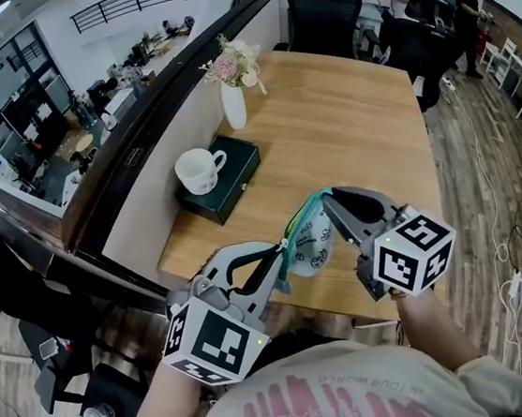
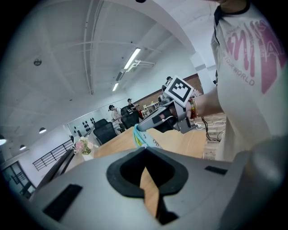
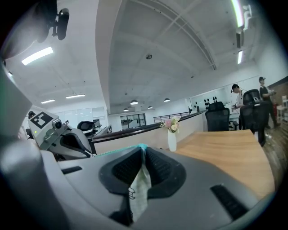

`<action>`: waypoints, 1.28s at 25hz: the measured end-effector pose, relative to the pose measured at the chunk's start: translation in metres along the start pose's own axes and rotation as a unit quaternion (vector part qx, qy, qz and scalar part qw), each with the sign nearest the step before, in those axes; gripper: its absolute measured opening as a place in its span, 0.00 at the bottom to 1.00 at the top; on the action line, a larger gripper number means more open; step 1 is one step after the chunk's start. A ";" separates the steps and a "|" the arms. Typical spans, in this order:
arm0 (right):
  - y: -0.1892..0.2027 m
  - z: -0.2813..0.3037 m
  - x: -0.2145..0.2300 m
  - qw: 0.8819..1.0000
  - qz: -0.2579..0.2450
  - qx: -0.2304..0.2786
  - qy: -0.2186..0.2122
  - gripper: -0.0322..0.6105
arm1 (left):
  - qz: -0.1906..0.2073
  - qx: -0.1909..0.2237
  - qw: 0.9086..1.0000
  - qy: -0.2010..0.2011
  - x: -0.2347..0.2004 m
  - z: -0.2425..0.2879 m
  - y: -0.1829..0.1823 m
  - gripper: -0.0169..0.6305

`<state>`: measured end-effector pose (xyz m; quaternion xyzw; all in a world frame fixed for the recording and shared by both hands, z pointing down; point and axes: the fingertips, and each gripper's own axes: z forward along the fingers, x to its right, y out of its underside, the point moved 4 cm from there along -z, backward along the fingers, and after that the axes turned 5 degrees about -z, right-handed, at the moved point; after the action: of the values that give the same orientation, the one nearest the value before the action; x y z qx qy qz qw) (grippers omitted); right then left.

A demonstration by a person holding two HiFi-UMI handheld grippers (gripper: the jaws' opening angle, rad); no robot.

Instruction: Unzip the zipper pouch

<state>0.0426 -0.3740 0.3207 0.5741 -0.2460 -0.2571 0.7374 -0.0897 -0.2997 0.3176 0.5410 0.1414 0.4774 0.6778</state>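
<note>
Clamped with the right gripper (image 3: pixel 142 150) on the cloth of the pouch (image 3: pixel 140 192); pinched with the left gripper (image 2: pixel 144 150) at the end of the teal zipper (image 2: pixel 137 134). Hanging between both, lower middle of the head view, over the near edge of the table (image 1: pixel 355 125). Could slip out of the right grip under a harder pull, with only thin cloth caught there. Might also jam along the curved zipper.
</note>
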 end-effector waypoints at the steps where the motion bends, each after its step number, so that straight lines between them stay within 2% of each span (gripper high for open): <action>1: 0.001 0.000 0.003 1.000 0.003 0.001 0.005 0.10 | -0.003 0.000 1.000 0.002 0.000 0.000 0.001 0.03; 19: 0.001 -0.012 0.029 0.998 0.048 0.014 0.043 0.10 | -0.008 -0.003 1.000 0.016 0.002 -0.001 0.000 0.03; 32: 0.003 -0.014 0.039 0.997 0.053 0.011 0.059 0.10 | -0.016 -0.003 1.000 0.019 0.000 -0.004 0.005 0.03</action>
<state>0.0811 -0.3890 0.3235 0.5828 -0.2355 -0.1806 0.7565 -0.0947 -0.2975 0.3207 0.5275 0.1617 0.4769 0.6843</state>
